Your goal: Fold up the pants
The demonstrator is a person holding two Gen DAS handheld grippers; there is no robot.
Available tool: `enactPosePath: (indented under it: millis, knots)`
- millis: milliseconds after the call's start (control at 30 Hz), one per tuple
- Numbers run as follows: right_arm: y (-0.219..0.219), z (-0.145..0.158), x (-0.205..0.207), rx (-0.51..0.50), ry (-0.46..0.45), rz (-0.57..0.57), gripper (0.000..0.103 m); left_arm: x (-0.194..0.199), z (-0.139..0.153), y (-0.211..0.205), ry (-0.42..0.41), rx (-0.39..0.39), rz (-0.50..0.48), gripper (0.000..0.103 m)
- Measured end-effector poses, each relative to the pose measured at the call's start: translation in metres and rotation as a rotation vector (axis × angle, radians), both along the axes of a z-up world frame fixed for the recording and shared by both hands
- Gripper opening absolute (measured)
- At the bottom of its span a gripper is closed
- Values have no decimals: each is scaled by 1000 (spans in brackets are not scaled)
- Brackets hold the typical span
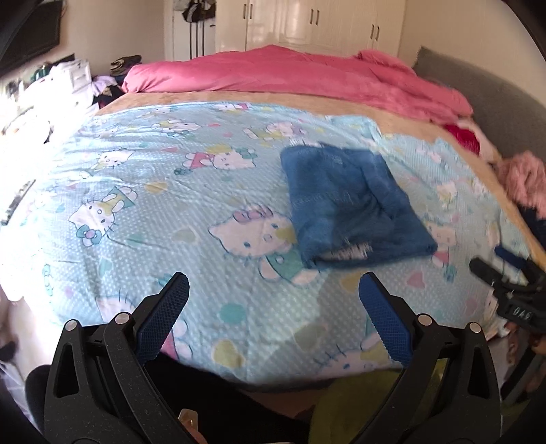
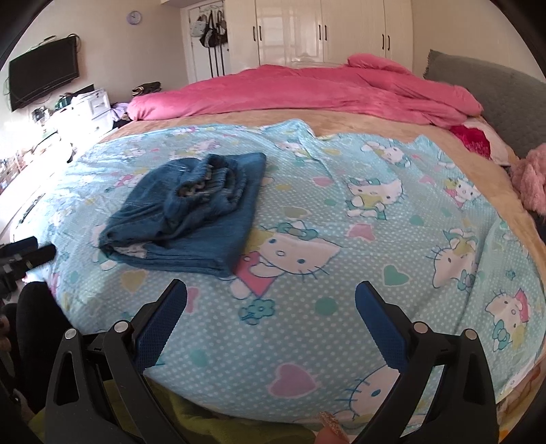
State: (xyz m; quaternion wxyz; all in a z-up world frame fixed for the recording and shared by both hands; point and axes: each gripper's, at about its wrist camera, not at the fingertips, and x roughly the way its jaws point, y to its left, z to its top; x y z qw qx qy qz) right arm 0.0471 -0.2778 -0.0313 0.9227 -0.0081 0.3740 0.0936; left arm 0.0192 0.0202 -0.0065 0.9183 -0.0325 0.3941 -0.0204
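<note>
Blue denim pants (image 1: 355, 205) lie folded into a compact bundle on the light blue cartoon-cat blanket (image 1: 170, 191). In the right wrist view the pants (image 2: 191, 218) sit left of centre, with the elastic waistband bunched on top. My left gripper (image 1: 273, 287) is open and empty, held back above the near edge of the bed, with the pants ahead to its right. My right gripper (image 2: 271, 293) is open and empty, with the pants ahead to its left. The right gripper also shows at the right edge of the left wrist view (image 1: 505, 276). The left gripper shows at the left edge of the right wrist view (image 2: 27, 256).
A pink duvet (image 2: 307, 92) lies bunched across the far side of the bed. A grey headboard (image 2: 505, 102) and a pink fluffy item (image 2: 532, 177) are at the right. A TV (image 2: 44, 82), cluttered shelves and white wardrobes (image 2: 324, 30) line the walls.
</note>
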Motion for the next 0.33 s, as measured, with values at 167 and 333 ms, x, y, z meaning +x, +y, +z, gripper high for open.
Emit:
enactPosePath:
  millis: [167, 333]
  knots:
    - [-62, -5, 49, 59, 48, -134, 98, 62, -16, 61, 77, 49, 132, 94]
    - [-184, -2, 132, -131, 30, -468, 99, 153, -40, 160, 168, 138, 316, 94]
